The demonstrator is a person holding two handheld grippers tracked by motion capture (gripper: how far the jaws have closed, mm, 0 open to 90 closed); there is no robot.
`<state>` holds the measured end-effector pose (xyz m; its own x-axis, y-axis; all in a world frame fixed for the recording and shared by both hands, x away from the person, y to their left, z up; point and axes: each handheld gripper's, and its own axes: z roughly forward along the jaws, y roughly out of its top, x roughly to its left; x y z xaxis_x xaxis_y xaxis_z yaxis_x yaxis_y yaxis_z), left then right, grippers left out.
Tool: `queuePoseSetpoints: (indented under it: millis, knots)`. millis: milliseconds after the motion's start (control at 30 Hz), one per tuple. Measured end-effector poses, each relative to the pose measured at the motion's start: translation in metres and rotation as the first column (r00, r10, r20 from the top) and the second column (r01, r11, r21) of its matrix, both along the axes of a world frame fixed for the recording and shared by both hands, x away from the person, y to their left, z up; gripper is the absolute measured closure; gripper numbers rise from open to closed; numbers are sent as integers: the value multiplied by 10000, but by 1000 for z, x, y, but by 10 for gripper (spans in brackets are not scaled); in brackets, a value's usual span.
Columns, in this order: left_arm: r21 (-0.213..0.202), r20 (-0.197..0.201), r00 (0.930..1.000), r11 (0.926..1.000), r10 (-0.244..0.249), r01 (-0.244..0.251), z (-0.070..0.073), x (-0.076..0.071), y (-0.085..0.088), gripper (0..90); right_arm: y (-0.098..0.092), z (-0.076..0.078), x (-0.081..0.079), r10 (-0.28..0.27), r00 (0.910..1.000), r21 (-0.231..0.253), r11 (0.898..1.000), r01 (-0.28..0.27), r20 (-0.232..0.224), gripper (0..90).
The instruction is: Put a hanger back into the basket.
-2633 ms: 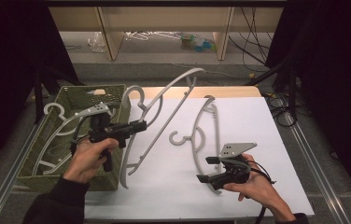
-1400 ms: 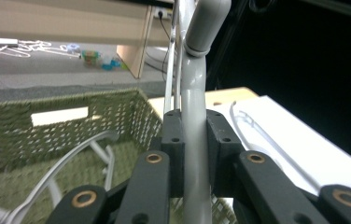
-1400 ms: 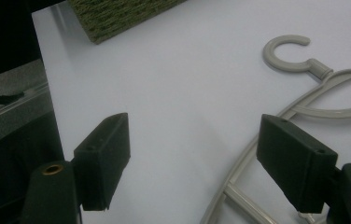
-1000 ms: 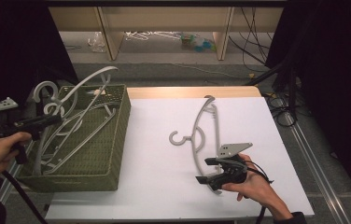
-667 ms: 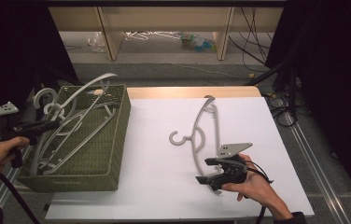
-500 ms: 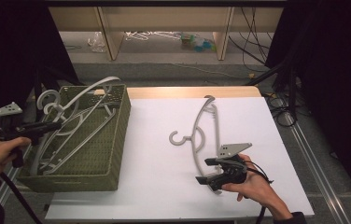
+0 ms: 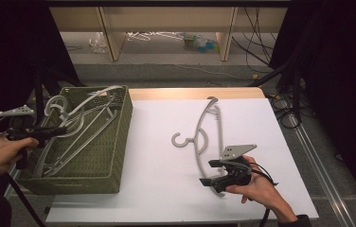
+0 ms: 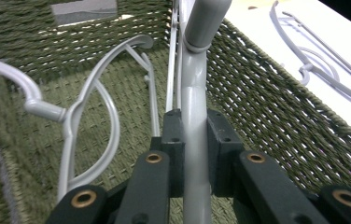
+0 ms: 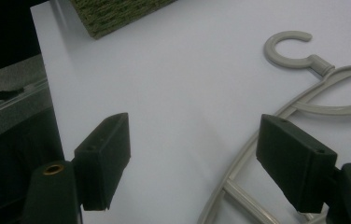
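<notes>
Two grey hangers to sort — one clamped in the left gripper (image 7: 48,131) at the left edge of the high view, its jaws closed tight on the held hanger (image 8: 195,116) over the green woven basket (image 7: 114,151), where other hangers (image 7: 79,127) already lie tangled. Seen from the left gripper view, poised above the basket's weave, not yet let go. Judged step: lowering this hanger into the basket. Next: easing it down among the others, then parting the jaws without snagging a hook. Right gripper (image 7: 216,175) low at lower centre-right of the high view, jaws wide apart, holding nothing — just beside the lower end of the remaining hanger (image 7: 209,132) flat on the white table (image 7: 157,189). Likely after that: closing on its arm and carrying it leftward.
</notes>
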<state>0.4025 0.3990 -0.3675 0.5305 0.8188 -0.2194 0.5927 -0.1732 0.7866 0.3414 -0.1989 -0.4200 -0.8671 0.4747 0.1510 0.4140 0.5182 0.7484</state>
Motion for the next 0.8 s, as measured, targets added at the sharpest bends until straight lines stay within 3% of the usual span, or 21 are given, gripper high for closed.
queuePoseSetpoints:
  millis: [133, 367, 567, 700, 733, 767, 800]
  knots:
    - [90, -119, 9998, 9998, -162, 163, -2, 3, -4, 789, 0, 0, 0, 31, 10000, -9, 10000, -31, 29, 270]
    - [518, -472, 9989, 9986, 82, -58, -7, 12, -12, 785, 0, 0, -1, -12, 10000, -2, 10000, 12, 9, 270]
    - [1312, -982, 9951, 9914, 107, 23, -20, 26, -26, 780, 0, 0, 0, 15, 10000, -14, 10000, -15, 10, 270]
    - [1389, -973, 9939, 9895, 527, -389, -23, 31, -30, 777, -1, 0, 0, 17, 10000, -17, 10000, -17, 59, 270]
    - [2111, -1054, 9900, 9749, 942, -702, -23, 32, -24, 777, -1, 0, 0, 20, 10000, -8, 10000, -20, 59, 270]
    - [2297, -1052, 9868, 9685, 1229, -962, -24, 32, -21, 777, -1, 0, 0, 22, 10000, 0, 10000, -22, 64, 270]
    - [2221, -1073, 9823, 9667, 1535, -1268, -26, 33, -17, 772, -1, 0, 0, 12, 10000, -2, 10000, -12, 63, 270]
